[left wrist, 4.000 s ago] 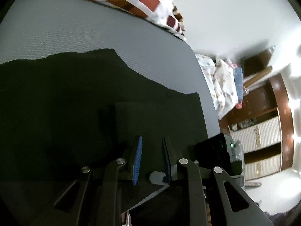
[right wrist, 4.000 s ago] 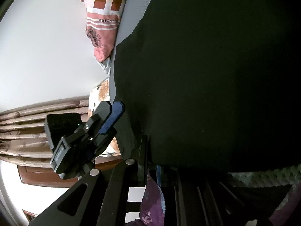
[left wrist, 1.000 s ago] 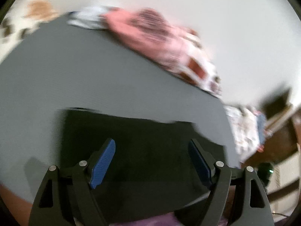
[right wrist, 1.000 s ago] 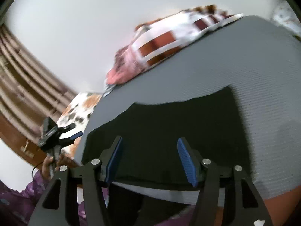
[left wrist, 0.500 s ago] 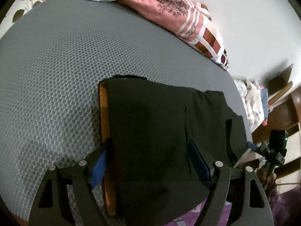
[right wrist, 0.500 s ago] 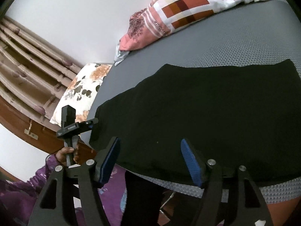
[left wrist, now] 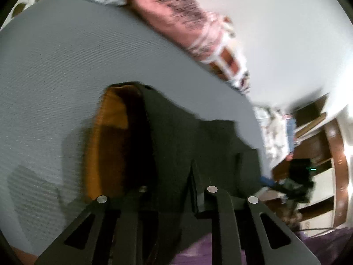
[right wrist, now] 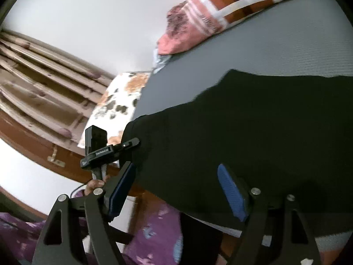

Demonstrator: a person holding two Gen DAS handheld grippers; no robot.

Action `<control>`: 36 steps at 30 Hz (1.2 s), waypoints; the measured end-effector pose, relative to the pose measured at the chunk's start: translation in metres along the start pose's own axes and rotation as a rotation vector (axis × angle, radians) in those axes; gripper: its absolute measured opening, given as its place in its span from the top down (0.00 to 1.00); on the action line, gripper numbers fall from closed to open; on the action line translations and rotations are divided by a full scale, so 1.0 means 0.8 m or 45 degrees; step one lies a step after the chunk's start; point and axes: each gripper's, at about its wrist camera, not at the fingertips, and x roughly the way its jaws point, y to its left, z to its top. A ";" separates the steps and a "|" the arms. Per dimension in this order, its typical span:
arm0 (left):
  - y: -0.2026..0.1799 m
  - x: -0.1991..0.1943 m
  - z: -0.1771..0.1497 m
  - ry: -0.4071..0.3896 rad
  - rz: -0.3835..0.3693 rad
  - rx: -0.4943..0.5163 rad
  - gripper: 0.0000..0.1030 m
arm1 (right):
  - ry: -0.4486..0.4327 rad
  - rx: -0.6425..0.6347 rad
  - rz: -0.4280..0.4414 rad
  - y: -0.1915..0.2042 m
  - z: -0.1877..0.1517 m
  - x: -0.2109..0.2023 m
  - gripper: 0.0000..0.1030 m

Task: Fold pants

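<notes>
Left gripper (left wrist: 174, 190) seemingly pinching pants (left wrist: 198, 145)

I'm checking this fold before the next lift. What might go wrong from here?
The left tool has just been closing on the black pants at their near edge; it may pinch only one layer, since the brown lining shows apart. The right tool is open, its jaws just widening, so that side is unheld and could sag off the bed edge.
</notes>
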 end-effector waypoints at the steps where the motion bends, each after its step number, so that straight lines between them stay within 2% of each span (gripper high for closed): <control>1: -0.022 0.001 0.000 -0.005 -0.053 -0.005 0.82 | 0.003 0.014 0.047 0.000 0.004 0.005 0.26; 5: -0.131 0.026 0.005 0.013 -0.175 0.101 0.82 | -0.026 0.174 0.301 -0.014 0.018 0.015 0.26; 7: -0.179 0.060 0.009 0.037 -0.285 0.088 0.82 | -0.077 0.267 0.421 -0.028 0.019 0.007 0.26; 10: -0.227 0.116 0.018 0.093 -0.445 0.062 0.81 | -0.158 0.388 0.546 -0.051 0.015 -0.017 0.25; 12: -0.264 0.158 0.023 0.151 -0.462 0.095 0.77 | -0.248 0.445 0.582 -0.071 0.008 -0.049 0.22; 13: -0.285 0.183 0.027 0.198 -0.435 0.124 0.65 | -0.285 0.460 0.576 -0.080 0.006 -0.064 0.17; 14: -0.303 0.205 0.029 0.255 -0.395 0.142 0.44 | -0.332 0.471 0.554 -0.091 0.001 -0.084 0.16; 16: -0.337 0.249 0.031 0.406 -0.304 0.171 0.20 | -0.392 0.483 0.504 -0.107 -0.007 -0.112 0.15; 19: -0.378 0.294 0.030 0.570 -0.149 0.202 0.19 | -0.464 0.501 0.403 -0.135 -0.019 -0.149 0.11; 22: -0.415 0.309 0.030 0.626 -0.040 0.274 0.18 | -0.499 0.551 0.416 -0.161 -0.025 -0.166 0.11; 24: -0.440 0.316 0.031 0.678 -0.010 0.341 0.08 | -0.507 0.569 0.403 -0.173 -0.028 -0.171 0.11; 25: -0.449 0.326 0.031 0.750 -0.006 0.343 0.04 | -0.504 0.575 0.397 -0.178 -0.028 -0.172 0.11; 27: -0.453 0.338 0.032 0.810 0.026 0.314 0.04 | -0.497 0.592 0.422 -0.186 -0.029 -0.171 0.11; 29: -0.458 0.357 0.033 0.908 0.105 0.340 0.04 | -0.480 0.599 0.430 -0.192 -0.028 -0.171 0.11; 32: -0.467 0.374 0.024 1.126 0.234 0.341 0.04 | -0.455 0.595 0.393 -0.195 -0.032 -0.170 0.11; 34: -0.483 0.378 0.020 1.186 0.339 0.455 0.04 | -0.414 0.554 0.316 -0.191 -0.034 -0.170 0.11; 36: -0.505 0.385 0.017 1.232 0.429 0.553 0.04 | -0.381 0.502 0.302 -0.180 -0.040 -0.169 0.11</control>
